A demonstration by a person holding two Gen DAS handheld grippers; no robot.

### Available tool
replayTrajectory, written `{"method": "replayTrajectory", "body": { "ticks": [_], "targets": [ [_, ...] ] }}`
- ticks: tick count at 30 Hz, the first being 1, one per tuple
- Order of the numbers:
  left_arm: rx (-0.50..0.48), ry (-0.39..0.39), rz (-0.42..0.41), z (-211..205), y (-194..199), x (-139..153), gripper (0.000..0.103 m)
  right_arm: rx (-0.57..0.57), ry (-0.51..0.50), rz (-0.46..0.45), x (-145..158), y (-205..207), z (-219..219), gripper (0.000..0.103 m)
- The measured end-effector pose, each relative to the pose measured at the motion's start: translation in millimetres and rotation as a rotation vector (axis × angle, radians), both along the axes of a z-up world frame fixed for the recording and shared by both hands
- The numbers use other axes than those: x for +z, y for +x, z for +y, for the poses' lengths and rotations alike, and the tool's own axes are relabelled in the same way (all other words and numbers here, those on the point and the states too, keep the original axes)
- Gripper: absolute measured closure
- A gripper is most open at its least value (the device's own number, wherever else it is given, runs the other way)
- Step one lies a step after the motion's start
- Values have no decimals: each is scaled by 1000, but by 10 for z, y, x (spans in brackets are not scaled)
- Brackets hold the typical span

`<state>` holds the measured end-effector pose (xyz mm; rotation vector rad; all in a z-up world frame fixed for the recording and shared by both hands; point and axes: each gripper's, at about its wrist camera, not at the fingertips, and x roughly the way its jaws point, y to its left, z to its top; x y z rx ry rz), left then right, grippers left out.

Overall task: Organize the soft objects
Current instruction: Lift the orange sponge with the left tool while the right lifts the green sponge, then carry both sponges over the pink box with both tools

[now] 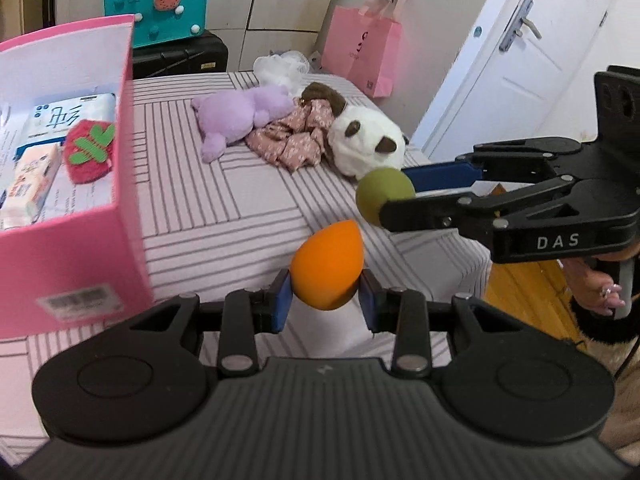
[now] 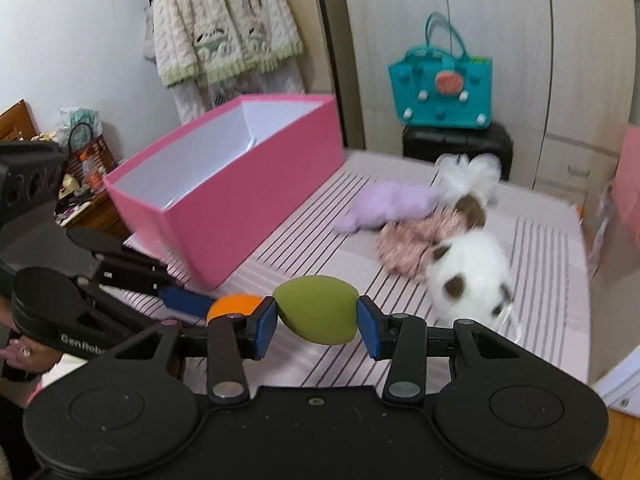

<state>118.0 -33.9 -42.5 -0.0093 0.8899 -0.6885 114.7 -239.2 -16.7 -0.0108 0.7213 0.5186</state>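
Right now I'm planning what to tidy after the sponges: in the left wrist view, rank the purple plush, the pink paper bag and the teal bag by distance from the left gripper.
From the left gripper, shut on the orange sponge:
1. purple plush, mid-bed, ahead and slightly left.
2. pink paper bag, beyond the bed's far edge, right.
3. teal bag, on the black case at the back, left.

Orange sponge, olive-green sponge, pink box with white interior, lilac plush toy, pale pink bedsheet with grey stripes.
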Motion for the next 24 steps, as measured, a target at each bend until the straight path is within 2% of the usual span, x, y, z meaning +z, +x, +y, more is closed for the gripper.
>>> {"method": "replayTrajectory", "body": {
  "ticks": [9,19,24],
  "targets": [
    [-25,35,15,203,-201,99,69,87,32,131,-69,-156,224,54],
    [2,27,46,568,-347,111,69,149,-8,181,-93,-255,452,54],
    [7,26,52,746,-419,193,69,175,8,194,-61,-262,539,54]
  ]
}}
